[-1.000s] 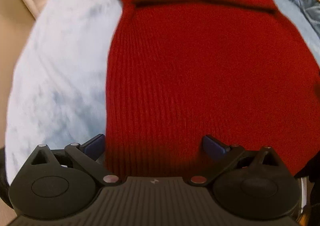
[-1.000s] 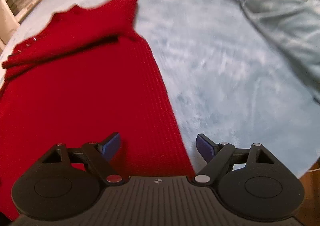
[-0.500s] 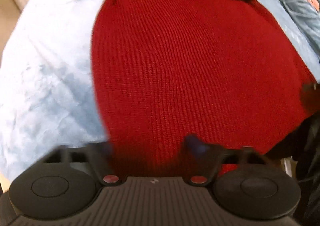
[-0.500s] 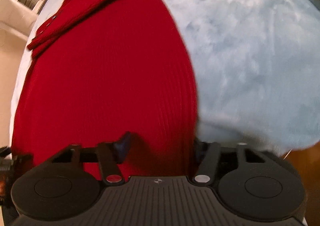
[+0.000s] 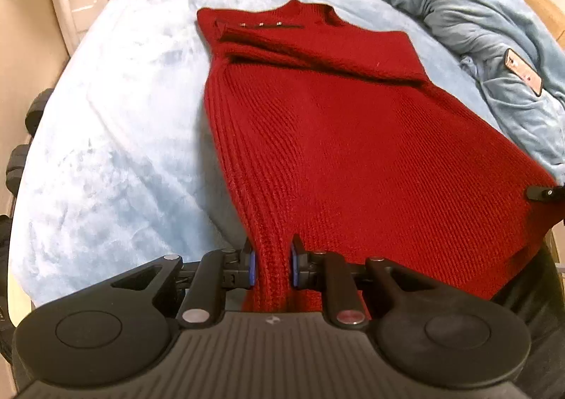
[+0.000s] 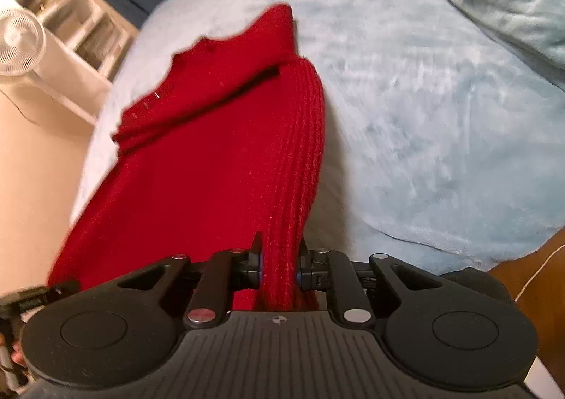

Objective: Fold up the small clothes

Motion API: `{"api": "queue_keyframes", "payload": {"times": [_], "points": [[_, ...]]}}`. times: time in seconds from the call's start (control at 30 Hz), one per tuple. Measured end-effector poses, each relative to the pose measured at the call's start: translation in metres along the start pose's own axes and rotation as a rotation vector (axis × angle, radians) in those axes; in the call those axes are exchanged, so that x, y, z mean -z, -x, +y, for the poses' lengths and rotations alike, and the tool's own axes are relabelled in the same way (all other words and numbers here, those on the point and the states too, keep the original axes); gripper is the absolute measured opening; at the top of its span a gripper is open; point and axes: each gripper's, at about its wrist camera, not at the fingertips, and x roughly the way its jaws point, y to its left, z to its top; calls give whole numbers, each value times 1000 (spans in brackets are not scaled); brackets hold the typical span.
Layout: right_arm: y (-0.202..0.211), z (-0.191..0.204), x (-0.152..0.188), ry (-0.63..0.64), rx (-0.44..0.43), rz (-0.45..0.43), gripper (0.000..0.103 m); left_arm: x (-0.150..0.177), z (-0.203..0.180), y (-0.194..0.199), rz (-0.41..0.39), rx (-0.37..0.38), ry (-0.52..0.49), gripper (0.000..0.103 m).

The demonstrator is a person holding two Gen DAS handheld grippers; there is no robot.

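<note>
A red knit garment (image 5: pixel 335 137) lies flat on the pale blue bed cover (image 5: pixel 116 137), neck at the far end, sleeves folded across the chest below a row of small buttons. My left gripper (image 5: pixel 272 265) has its jaws closing on the near left hem corner, with ribbed fabric pinched between the blue pads. My right gripper (image 6: pixel 279 270) has its jaws closing on the near right hem corner of the garment (image 6: pixel 219 158), also with fabric between the pads. Both corners are lifted off the bed. The right gripper's tip (image 5: pixel 543 193) shows at the garment's right edge.
A crumpled grey-blue blanket (image 5: pixel 494 45) with a tan label lies at the far right of the bed. White shelves (image 6: pixel 81 28) and a fan (image 6: pixel 17 45) stand beyond the bed's left side. The bed's near edge and brown floor (image 6: pixel 529 279) lie right of my right gripper.
Both grippers went from wide open over the hem to closed on its two corners. They rose and pulled back, lifting the hem, so more of the garment and bed shows.
</note>
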Motion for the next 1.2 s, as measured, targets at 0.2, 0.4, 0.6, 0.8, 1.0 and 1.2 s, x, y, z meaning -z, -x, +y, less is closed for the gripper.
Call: {"api": "queue_keyframes", "payload": {"times": [0.2, 0.4, 0.6, 0.8, 1.0, 1.2], "points": [[22, 10, 7, 15, -24, -58, 14, 18, -6, 20, -30, 10, -14, 18], [44, -3, 51, -36, -23, -34, 14, 64, -2, 48, 2, 28, 21, 18], [58, -22, 91, -128, -28, -7, 14, 94, 4, 52, 62, 34, 63, 18], [54, -16, 77, -132, -24, 30, 14, 73, 14, 48, 95, 57, 116, 18], [55, -2, 20, -223, -87, 41, 13, 16, 30, 41, 117, 106, 220, 18], [16, 29, -107, -215, -57, -15, 12, -122, 40, 6, 53, 104, 216, 19]]}}
